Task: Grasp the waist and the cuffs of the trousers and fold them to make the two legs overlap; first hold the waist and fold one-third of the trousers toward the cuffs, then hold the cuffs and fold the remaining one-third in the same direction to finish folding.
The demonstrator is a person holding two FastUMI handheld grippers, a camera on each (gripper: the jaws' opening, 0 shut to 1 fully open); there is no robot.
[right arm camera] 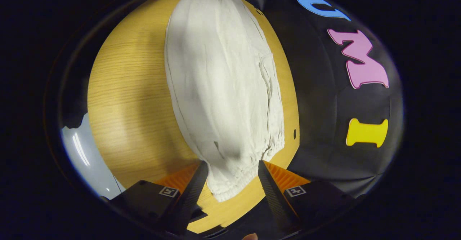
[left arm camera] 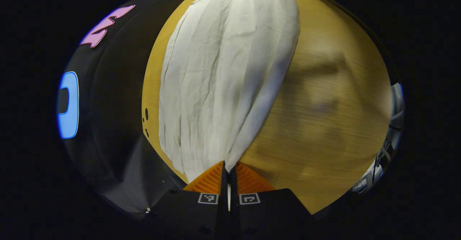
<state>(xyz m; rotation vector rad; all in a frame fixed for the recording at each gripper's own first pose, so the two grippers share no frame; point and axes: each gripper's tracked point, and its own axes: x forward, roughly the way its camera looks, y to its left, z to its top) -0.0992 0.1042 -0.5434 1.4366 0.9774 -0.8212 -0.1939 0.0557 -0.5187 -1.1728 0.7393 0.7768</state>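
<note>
Cream trousers (left arm camera: 223, 70) lie lengthwise on a round wooden table (left arm camera: 324, 106). In the left gripper view the cloth narrows into my left gripper (left arm camera: 227, 164), which is shut on the near end, and the fabric rises in folds toward the fingers. In the right gripper view the trousers (right arm camera: 219, 78) stretch away across the table (right arm camera: 129, 99). Their gathered elastic waist (right arm camera: 237, 182) lies between the fingers of my right gripper (right arm camera: 233, 163). That gripper is open, one finger on each side of the waistband, and neither presses on it.
The table edge curves close to the trousers on the wall side, with small dark holes (right arm camera: 294, 133) near it. Black cloth hangs beyond. Pale floor (right arm camera: 83, 150) shows past the opposite edge, and white cables (left arm camera: 381, 160) lie off the table.
</note>
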